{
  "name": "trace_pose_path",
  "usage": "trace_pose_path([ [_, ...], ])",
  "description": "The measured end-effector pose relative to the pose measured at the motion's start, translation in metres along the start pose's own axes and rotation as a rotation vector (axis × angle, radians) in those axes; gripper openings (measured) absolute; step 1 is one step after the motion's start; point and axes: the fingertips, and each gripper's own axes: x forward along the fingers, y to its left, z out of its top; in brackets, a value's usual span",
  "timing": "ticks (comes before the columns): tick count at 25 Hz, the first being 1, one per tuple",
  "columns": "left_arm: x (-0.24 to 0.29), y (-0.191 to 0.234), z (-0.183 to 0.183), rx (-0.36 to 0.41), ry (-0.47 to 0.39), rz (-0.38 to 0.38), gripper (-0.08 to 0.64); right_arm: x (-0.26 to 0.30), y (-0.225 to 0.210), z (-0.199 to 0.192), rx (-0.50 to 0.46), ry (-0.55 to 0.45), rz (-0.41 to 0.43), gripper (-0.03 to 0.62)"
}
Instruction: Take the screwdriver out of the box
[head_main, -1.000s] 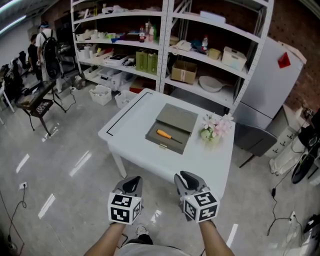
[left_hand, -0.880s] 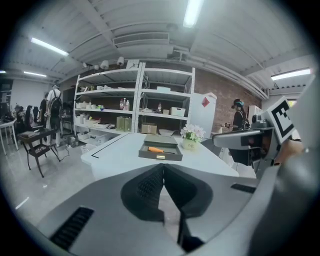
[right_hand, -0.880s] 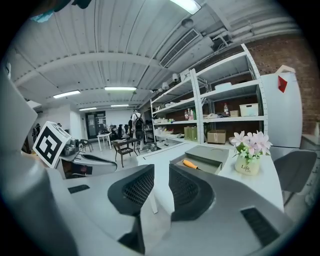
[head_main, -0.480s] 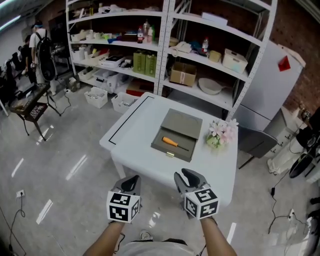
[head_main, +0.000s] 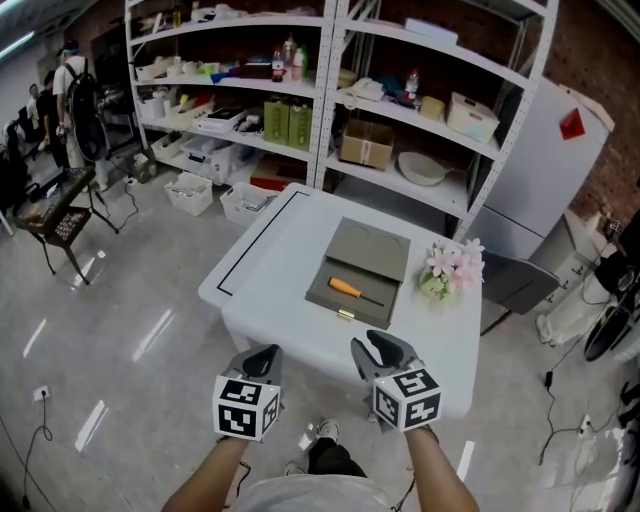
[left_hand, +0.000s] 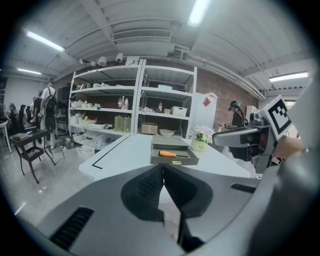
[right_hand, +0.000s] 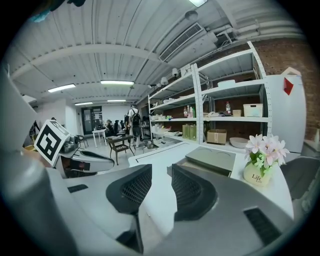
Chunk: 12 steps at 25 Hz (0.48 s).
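Facing table (head_main: 262, 268), you're at approach step, by my read; reach not begun. Screwdriver (head_main: 352, 291) lies in open box (head_main: 372, 248) mid-table, orange handle to left, well beyond both grippers. Left gripper (head_main: 262, 360): jaws together, empty. Right gripper (head_main: 384, 352): jaws apart, just been opening, nothing btwn. Next: bring right gripper fwd over box, set jaws across handle, then close.
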Motion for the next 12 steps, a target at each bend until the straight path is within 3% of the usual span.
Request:
trace_pose_path([
  [12,0.069,0.030,0.026,0.015,0.031,0.013,0.005,0.067,-0.045,0.014,-0.004,0.027,0.055,0.126],
])
